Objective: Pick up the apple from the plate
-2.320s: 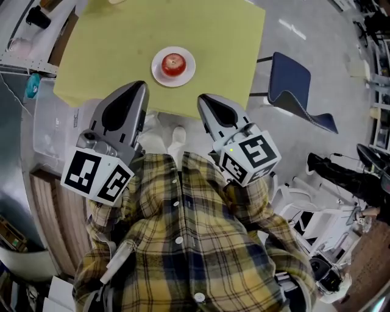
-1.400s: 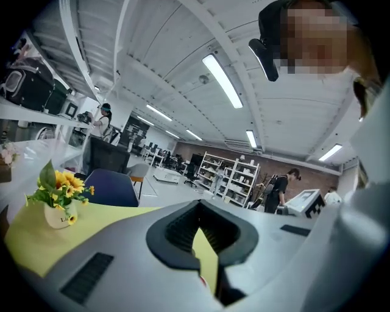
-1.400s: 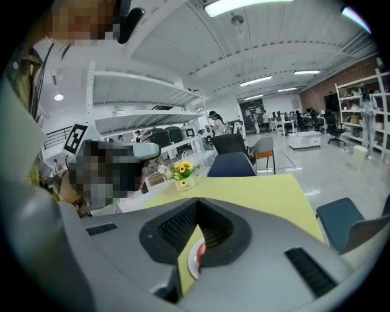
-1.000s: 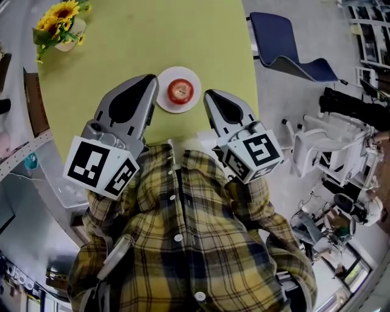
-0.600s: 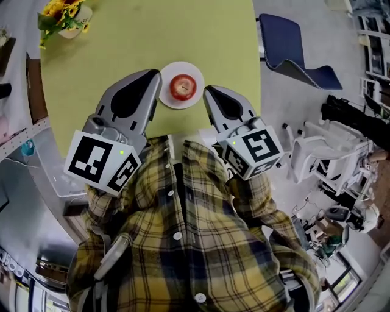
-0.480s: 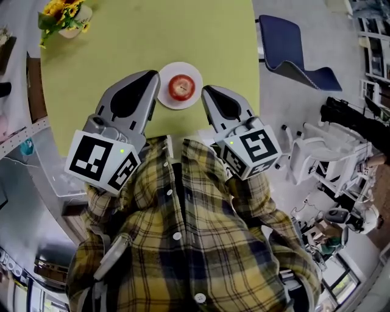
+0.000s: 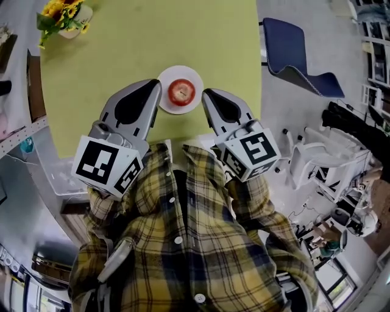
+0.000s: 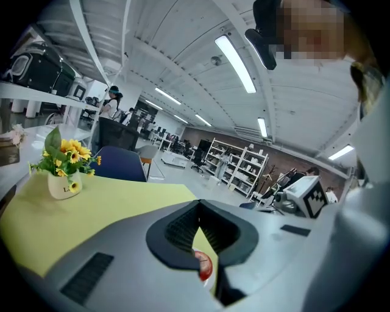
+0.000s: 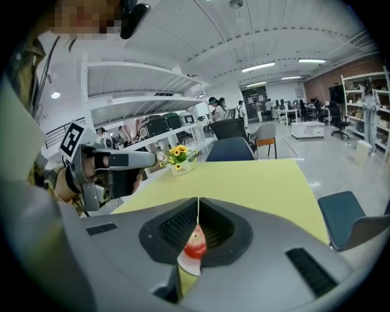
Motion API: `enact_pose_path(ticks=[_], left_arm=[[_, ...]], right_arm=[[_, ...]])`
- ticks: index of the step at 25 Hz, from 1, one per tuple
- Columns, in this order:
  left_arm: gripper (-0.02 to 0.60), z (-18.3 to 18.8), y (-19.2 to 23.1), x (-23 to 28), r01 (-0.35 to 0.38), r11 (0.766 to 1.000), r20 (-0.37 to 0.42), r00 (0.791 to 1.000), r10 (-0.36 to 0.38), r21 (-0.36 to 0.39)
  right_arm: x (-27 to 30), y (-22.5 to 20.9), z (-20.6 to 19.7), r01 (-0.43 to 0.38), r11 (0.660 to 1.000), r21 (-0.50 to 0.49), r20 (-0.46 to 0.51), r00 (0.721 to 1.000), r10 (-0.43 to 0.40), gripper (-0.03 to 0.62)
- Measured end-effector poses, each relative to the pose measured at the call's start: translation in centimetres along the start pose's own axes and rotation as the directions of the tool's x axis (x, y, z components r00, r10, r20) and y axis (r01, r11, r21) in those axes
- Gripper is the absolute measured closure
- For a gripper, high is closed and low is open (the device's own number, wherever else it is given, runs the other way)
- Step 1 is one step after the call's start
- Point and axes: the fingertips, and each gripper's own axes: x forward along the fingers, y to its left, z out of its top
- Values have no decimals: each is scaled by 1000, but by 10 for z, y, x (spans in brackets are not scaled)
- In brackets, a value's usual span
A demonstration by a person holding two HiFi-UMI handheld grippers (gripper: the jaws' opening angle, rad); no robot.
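**On the green table (image 7: 152,36): apple (image 7: 181,91) on plate (image 7: 165,102), between two closed grippers**

A vase of sunflowers (image 7: 58,15) stands at the table's far left corner. The left gripper (image 7: 155,85) has its jaws pressed together at the tips with nothing pinched. Its tip is just beside the white plate's left rim. The red apple sits at the centre of the plate, untouched. The right gripper (image 7: 208,95), jaws likewise pressed together and empty, points in just beside the plate's right rim.
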Motion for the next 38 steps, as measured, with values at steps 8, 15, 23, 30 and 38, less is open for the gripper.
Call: enact_pose_path(ticks=[8,15,23,30,38], left_arm=[[575,-30,9,23,8,1000,-71,997,-9,-17],[575,-47,20,25,19,1000,-102,995,-20,-16],[575,-59,21,35,28,1000,-124,992,-29,-8],[575,-70,23,34,41,999,-144,989,-42,-5],[575,-81,30,30,38,999,-166,986,-36,4]], right_arm=[[15,-13,-18,-7,1000,27,-33,999,8,595],[23,-8,-30,1,999,49,-29,1000,0,588],[29,-3,-51,-47,997,65,-66,997,51,444],[44,4,-60,-79,997,20,-73,994,80,332],[58,9,-76,-98,995,-12,-128,987,95,252]])
